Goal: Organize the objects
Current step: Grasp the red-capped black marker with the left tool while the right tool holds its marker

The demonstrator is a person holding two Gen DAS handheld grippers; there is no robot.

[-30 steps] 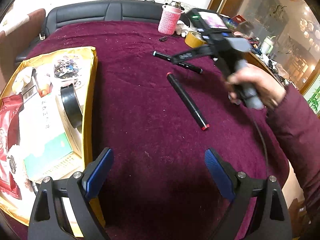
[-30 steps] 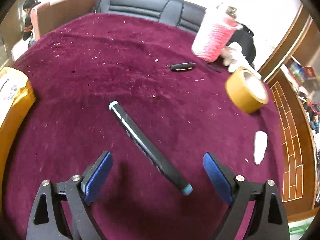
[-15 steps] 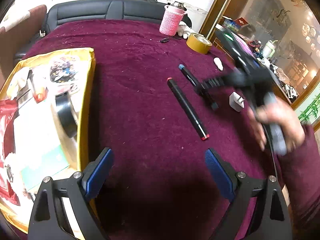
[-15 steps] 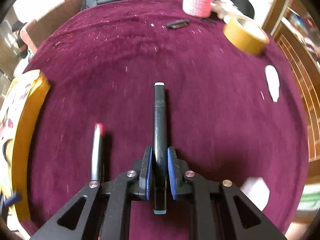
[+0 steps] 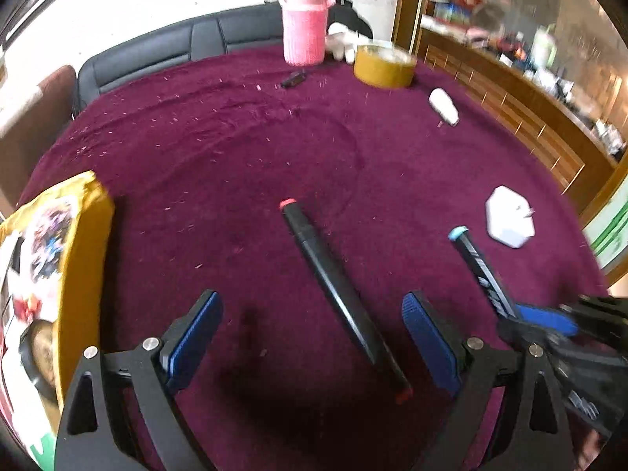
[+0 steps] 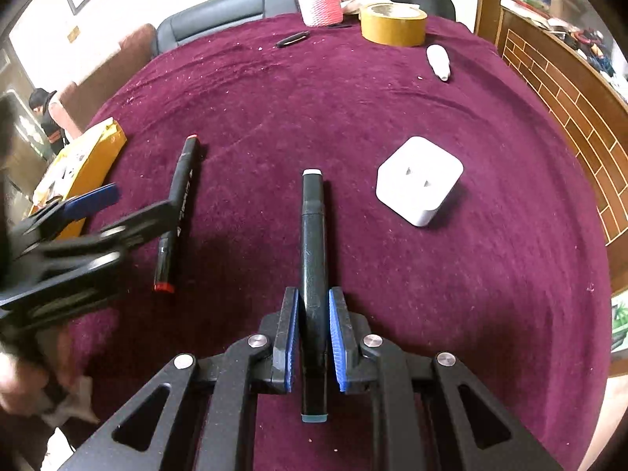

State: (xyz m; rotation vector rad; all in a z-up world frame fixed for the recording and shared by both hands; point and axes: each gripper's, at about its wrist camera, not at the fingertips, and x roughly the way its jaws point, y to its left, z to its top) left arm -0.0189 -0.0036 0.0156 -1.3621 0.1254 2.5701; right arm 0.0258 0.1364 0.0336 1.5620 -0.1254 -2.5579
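Round table under a maroon cloth [image 5: 274, 149], black sofa behind it, wooden cabinets on the right.

Left wrist view: left gripper [image 5: 312, 333] jaws wide apart, nothing clamped. Red-capped marker [image 5: 337, 290] lies flat on the cloth, running from centre frame down between the blue pads, touching neither. Yellow box [image 5: 84, 243] of odds and ends at left edge. Pink cup [image 5: 304, 31] and tape roll [image 5: 384, 64] at top, white plug adapter [image 5: 510, 218] at right. Right gripper [image 5: 549, 320] enters lower right, blurred, clamped on the teal-capped marker [image 5: 477, 261].

Right wrist view: right gripper [image 6: 312, 337] jaws fully closed on the teal-capped marker [image 6: 313, 247], pads pressing its barrel near the teal end; marker points straight up-frame, white tip forward. Red-capped marker [image 6: 178, 204] lies centre-left on the cloth, left gripper [image 6: 117, 212] blurred over its middle. Plug adapter [image 6: 418, 178] right of centre, tape roll [image 6: 392, 23] at top.
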